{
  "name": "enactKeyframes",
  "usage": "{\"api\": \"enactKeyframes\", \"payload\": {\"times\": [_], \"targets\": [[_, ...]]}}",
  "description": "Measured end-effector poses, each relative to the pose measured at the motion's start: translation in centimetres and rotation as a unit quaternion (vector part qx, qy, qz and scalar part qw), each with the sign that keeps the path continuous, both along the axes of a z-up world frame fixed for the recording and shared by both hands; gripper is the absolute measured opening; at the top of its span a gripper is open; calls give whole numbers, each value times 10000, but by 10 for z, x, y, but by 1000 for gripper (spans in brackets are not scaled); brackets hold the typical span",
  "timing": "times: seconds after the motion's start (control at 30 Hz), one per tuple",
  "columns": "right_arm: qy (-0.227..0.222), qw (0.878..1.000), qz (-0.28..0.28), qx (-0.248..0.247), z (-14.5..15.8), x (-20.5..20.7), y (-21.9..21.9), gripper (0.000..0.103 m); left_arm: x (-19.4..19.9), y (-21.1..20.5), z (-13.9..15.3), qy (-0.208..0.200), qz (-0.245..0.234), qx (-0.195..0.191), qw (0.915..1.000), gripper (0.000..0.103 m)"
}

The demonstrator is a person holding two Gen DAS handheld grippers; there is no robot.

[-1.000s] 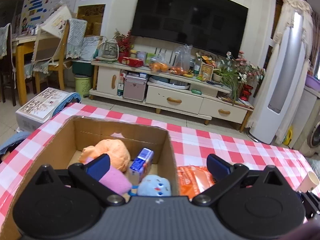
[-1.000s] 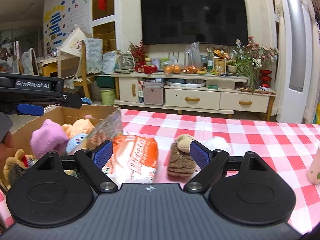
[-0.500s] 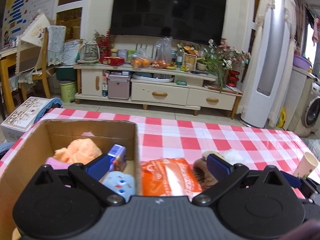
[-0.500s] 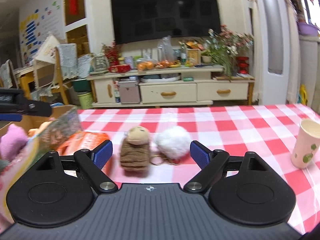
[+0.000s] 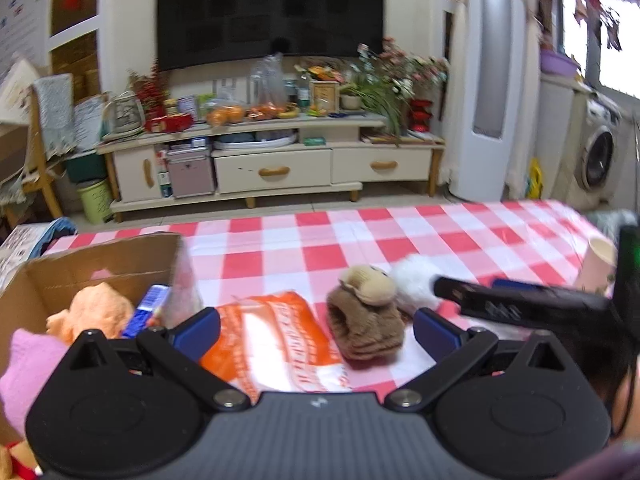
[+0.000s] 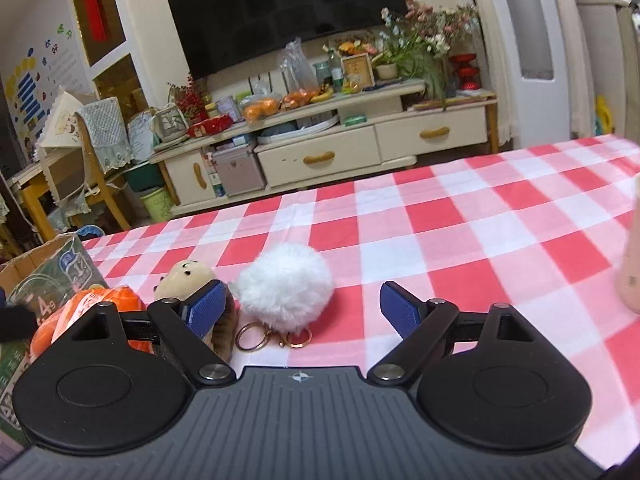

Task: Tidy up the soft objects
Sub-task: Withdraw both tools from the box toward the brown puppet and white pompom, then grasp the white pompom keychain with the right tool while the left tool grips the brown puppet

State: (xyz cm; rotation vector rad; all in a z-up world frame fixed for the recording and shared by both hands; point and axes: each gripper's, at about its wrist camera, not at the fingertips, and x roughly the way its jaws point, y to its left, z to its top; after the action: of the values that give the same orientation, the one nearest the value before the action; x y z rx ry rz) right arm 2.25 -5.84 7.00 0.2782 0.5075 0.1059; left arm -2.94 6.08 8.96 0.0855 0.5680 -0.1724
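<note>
Right claw (image 6: 303, 312) beside pompom (image 6: 285, 288) (cup (image 6: 630, 280) rightward)

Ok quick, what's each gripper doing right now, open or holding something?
Left gripper: open, empty, above the orange packet.
Right gripper: open, empty, by the white pompom.

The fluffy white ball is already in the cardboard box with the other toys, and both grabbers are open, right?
Not quite. The fluffy white ball lies on the checked tablecloth, outside the cardboard box, as the right wrist view shows. Both the left gripper and right gripper are open.
</note>
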Motion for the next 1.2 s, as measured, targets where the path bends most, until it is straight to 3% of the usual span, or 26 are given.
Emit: {"api": "enactKeyframes", "payload": {"times": [0.23, 0.5, 0.57, 0.63, 0.73, 1.0, 1.2], "targets": [[203, 9989, 252, 329, -13, 28, 2, 103, 3, -27, -12, 65, -391, 429, 9983, 102], [459, 9955, 543, 632, -25, 45, -10, 102, 13, -43, -20, 174, -516, 495, 9973, 102], [491, 9948, 590, 665, -25, 42, -12, 93, 17, -45, -21, 203, -535, 480, 9972, 102], [521, 9933, 647, 798, -24, 41, -15, 71, 20, -49, -23, 214, -552, 445, 9973, 102], [497, 9931, 637, 849, -19, 36, -21, 63, 27, -54, -26, 264, -545, 388, 9974, 101], [204, 9986, 369, 316, 0, 17, -40, 62, 48, -63, -37, 493, -285, 105, 9983, 95], [307, 9982, 393, 342, -5, 10, -52, 62, 66, -69, -47, 685, -28, -85, 9976, 89]]}}
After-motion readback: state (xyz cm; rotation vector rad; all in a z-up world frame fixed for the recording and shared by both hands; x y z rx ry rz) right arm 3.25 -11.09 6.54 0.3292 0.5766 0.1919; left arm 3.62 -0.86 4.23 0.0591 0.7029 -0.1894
